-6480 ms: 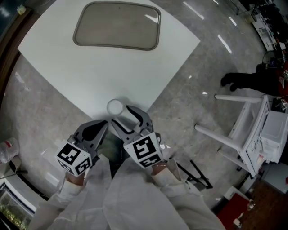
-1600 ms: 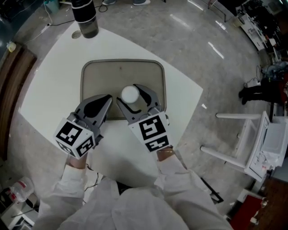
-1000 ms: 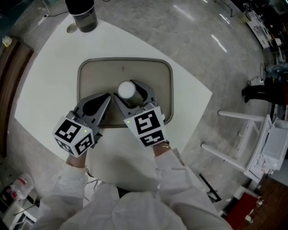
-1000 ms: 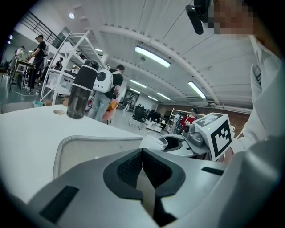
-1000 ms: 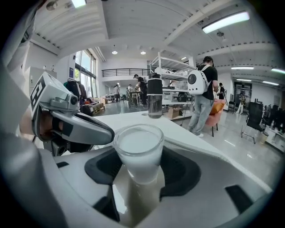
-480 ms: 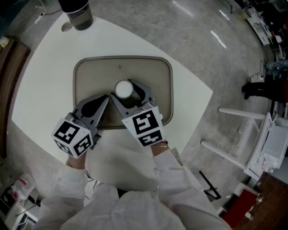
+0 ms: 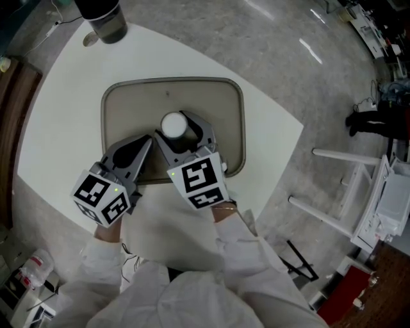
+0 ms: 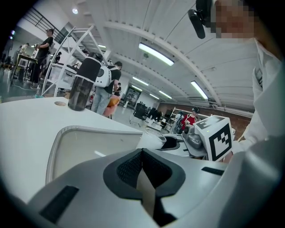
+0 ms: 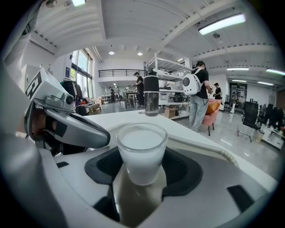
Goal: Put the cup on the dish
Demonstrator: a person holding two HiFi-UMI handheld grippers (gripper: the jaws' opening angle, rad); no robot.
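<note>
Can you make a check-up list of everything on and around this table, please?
Surface: white table.
Job's things: cup, white inside, held over the beige dish; touching or not, cannot tell.
Clutter: dark tumbler and a small round thing at the far corner.
Tongs: right tongs shut on the cup; left tongs shut, empty, at the dish's near edge.
Cables: perhaps thin dark wires on the floor.
Surroundings: shiny grey floor, white frame, people far off.

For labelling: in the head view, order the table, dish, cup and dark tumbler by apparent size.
Largest to smallest:
table
dish
dark tumbler, though the frame edge crops it
cup
</note>
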